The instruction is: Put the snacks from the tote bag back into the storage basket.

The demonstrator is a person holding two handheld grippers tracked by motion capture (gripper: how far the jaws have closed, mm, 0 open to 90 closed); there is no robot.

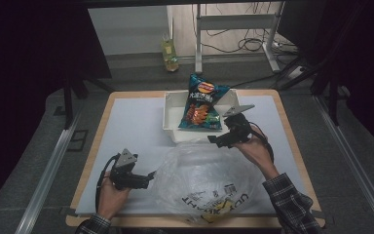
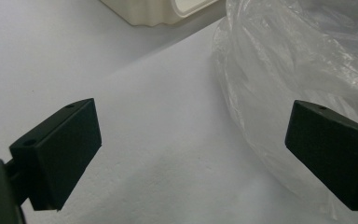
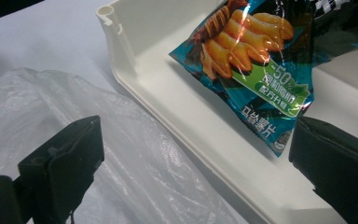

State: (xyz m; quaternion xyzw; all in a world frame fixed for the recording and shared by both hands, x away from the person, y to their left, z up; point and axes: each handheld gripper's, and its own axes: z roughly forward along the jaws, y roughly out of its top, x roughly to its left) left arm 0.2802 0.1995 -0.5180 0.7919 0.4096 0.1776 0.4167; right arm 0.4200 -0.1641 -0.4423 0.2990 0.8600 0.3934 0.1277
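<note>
Your left tongs [image 1: 148, 176] are sitting spread wide w/ nothing between them, right at the left edge of the clear plastic bag [image 1: 207, 178] lying crumpled on the table [image 1: 126, 122]. Your right tongs [image 1: 214, 140] are also gaping open, hovering over the bag's far edge, just beside the white bin [image 1: 171, 117] holding the chip bag [image 1: 202, 103].

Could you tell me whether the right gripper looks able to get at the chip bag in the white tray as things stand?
Probably yes: the right gripper hangs open at the tray rim, with the chip bag just ahead and nothing between them.
</note>
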